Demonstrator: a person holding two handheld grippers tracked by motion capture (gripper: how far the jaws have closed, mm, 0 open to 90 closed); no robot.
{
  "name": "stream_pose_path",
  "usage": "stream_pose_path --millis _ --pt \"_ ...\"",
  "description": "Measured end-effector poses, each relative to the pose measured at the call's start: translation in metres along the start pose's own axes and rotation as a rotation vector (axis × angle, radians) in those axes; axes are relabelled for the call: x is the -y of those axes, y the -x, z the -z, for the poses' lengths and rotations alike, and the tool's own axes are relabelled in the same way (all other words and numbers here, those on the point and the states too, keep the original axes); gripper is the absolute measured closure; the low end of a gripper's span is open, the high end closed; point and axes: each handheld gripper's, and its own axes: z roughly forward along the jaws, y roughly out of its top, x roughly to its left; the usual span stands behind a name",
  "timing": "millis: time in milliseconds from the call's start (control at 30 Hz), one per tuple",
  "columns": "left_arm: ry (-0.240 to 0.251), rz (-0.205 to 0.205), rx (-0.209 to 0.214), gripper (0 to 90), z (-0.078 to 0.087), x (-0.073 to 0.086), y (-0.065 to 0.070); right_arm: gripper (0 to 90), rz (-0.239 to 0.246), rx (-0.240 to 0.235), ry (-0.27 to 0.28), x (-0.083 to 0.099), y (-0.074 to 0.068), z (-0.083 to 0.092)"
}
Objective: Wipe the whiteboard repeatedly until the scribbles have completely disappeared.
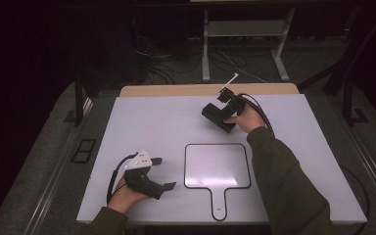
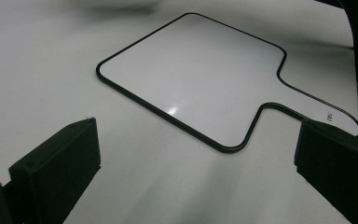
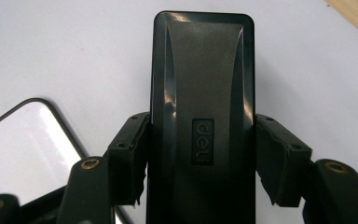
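- Whiteboard eraser (image 3: pixel 201 116), black, oblong, with "deli" moulded on its top face: held in the right gripper (image 1: pixel 223 113), over the far right part of the bench (image 1: pixel 142 122), short of the far edge.
- Right gripper's jaws pinch the eraser across its width, one pad pressed flat on each long side, as seen in the right gripper view; most of the eraser's length projects forward past the pads.
- In the high view the eraser (image 1: pixel 218 117) sits at the end of the right gripper, beyond the far edge of the small whiteboard (image 1: pixel 217 165) and apart from it. Whether the eraser touches the bench surface cannot be told.
- Small whiteboard: white face, black rim, rounded corners, with a handle pointing to the near edge of the bench; it lies flat near the middle of the near edge. Its face reads clean in the left gripper view (image 2: pixel 191 74).
- Left gripper (image 1: pixel 162 173): near the near left corner of the bench, just left of the whiteboard and pointing toward it. Its jaws stand spread wide with nothing between them.
- Right sleeve (image 1: pixel 284 186), dark green, crosses the near right part of the bench beside the whiteboard.
- A wooden strip (image 1: pixel 176 90) runs along the bench's far edge.
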Motion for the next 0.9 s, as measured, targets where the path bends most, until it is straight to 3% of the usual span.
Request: stream_pose_path --millis 167,467,900 --pt "0.002 -0.002 -0.002 0.0 0.000 -0.001 0.001 38.8 0.020 0.024 -0.028 -0.006 0.000 -0.014" --pt "0.002 -0.006 0.000 0.0 0.001 -0.001 0.000 38.8 0.011 0.022 -0.061 -0.010 0.005 -0.034" --pt "0.006 0.004 0.001 0.0 0.001 -0.001 -0.001 38.7 0.030 0.011 -0.067 -0.009 0.005 -0.046"
